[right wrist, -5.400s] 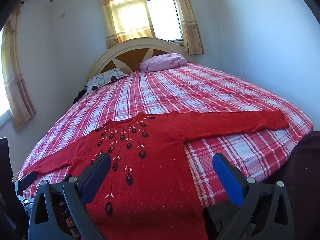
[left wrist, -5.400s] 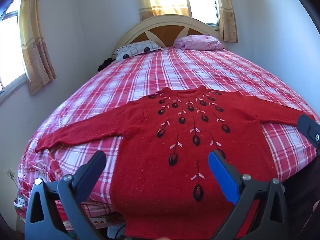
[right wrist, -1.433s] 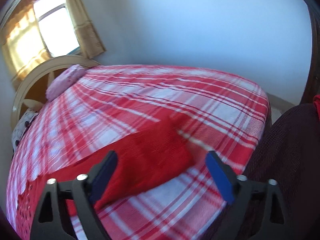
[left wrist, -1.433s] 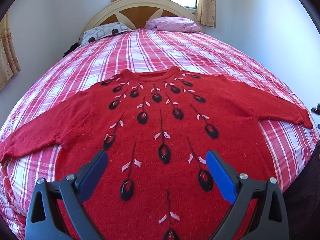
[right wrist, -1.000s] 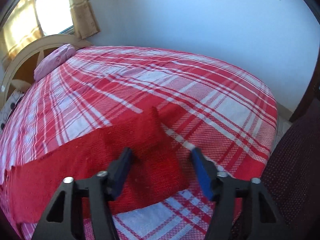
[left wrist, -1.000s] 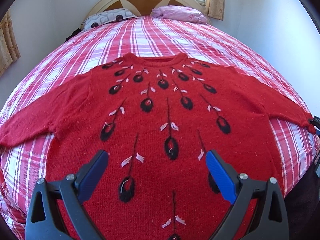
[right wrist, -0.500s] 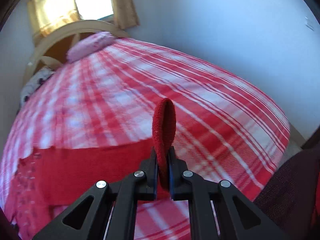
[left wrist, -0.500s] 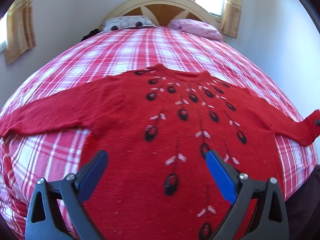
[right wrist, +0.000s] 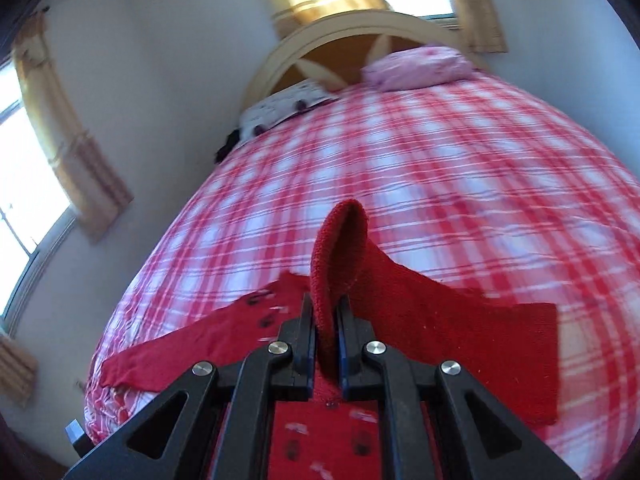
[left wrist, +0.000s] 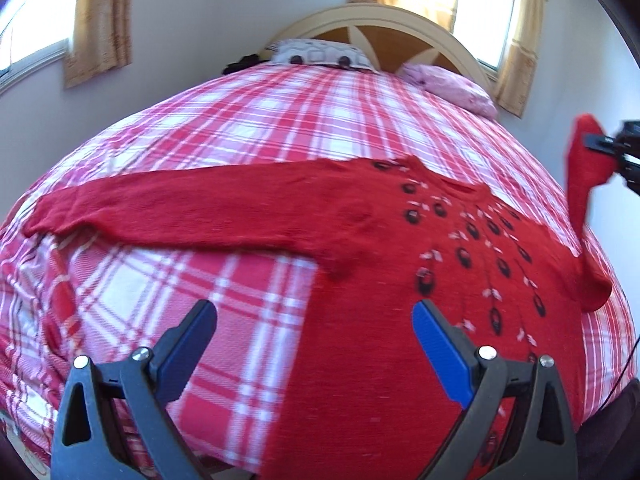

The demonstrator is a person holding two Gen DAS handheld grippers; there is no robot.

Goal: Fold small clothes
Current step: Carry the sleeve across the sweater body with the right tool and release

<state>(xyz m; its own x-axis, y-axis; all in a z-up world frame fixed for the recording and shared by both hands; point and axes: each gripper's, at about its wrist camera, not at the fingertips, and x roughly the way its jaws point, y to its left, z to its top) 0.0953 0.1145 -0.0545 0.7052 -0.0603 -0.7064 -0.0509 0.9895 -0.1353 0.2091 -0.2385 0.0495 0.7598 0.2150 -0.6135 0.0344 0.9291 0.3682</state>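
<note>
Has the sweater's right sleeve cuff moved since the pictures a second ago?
Yes. The cuff, then flat on the plaid bedspread, is now pinched in the right tongs and lifted above the sweater.

Bed (left wrist: pixel 280 128) with red-and-white plaid cover, rounded cream and wood headboard (left wrist: pixel 384 20) at the far end. Two pillows at the head edge: white patterned pillow (left wrist: pixel 320 54) toward the far left corner, pink pillow (left wrist: pixel 452 84) toward the far right corner. A small dark item (left wrist: pixel 240 65) sits beside the white pillow at the far left corner, too small to identify. Red sweater (left wrist: pixel 380 320) with dark bead-like motifs lies flat near the foot edge, its body hanging over that edge; one sleeve stretches along the cover to the left edge, the other sleeve is lifted off the cover near the right edge.
</note>
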